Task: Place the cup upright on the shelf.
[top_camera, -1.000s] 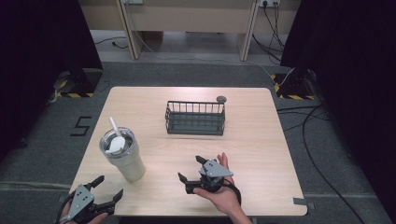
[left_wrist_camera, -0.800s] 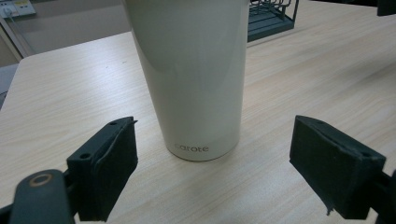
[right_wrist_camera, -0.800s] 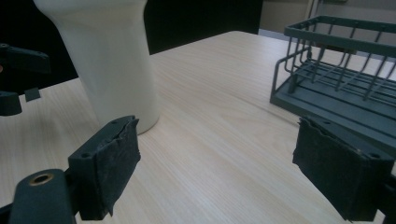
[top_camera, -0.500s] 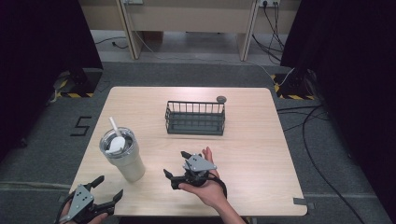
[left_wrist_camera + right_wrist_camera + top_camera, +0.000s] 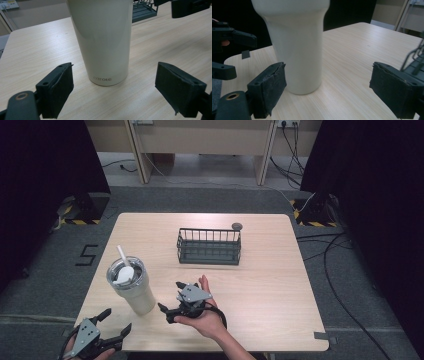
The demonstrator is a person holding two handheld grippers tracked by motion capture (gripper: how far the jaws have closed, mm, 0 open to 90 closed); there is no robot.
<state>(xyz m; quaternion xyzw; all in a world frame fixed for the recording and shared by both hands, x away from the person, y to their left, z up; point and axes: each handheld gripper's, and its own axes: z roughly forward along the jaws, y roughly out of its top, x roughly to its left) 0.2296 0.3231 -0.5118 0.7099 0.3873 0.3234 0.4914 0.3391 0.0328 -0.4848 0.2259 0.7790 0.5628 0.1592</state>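
The cream tumbler [image 5: 131, 286] with lid and straw stands upright on the tabletop [image 5: 260, 285], well in front of the wire basket [image 5: 209, 246]. The right tongs [image 5: 179, 301] are released, jaws wide apart, just to the right of the tumbler and aimed at its side. The left tongs [image 5: 114, 326] are released too, near the tumbler on the person's side. This looks like an approach to grasp. Probably the next move needs the right tongs around the tumbler body, then a gentle closing.
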